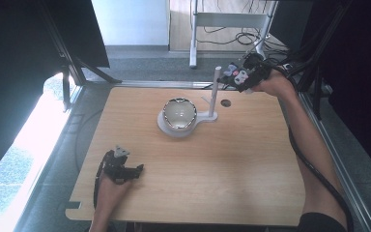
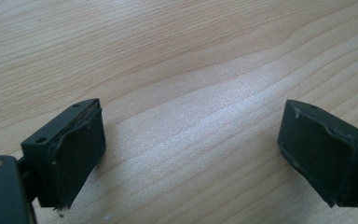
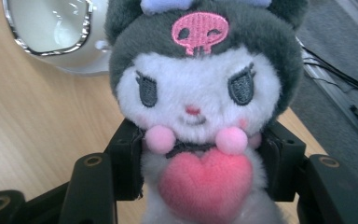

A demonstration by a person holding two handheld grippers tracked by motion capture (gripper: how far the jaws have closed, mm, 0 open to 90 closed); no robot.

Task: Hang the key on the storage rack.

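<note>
A small plush toy [image 3: 198, 93] with a grey hood, a pink skull mark and a pink heart sits squeezed between my right gripper's [image 3: 200, 163] jaws. In the high view that right gripper [image 1: 244, 75] holds the plush toy [image 1: 236, 75] in the air over the table's far right edge, just right of a white post [image 1: 215, 89]. The post rises from a white stand [image 1: 207, 116] whose round base carries a shiny bowl [image 1: 179, 113]. My left gripper [image 1: 134, 170] rests low at the table's near left. In the left gripper view it [image 2: 191, 154] stands open over bare wood.
The wooden table [image 1: 198, 164] has a dark round hole [image 1: 226, 103] near the stand. A white frame with cables [image 1: 232, 24] stands on the floor behind. Black metal rails [image 1: 319, 125] run along the table's right side.
</note>
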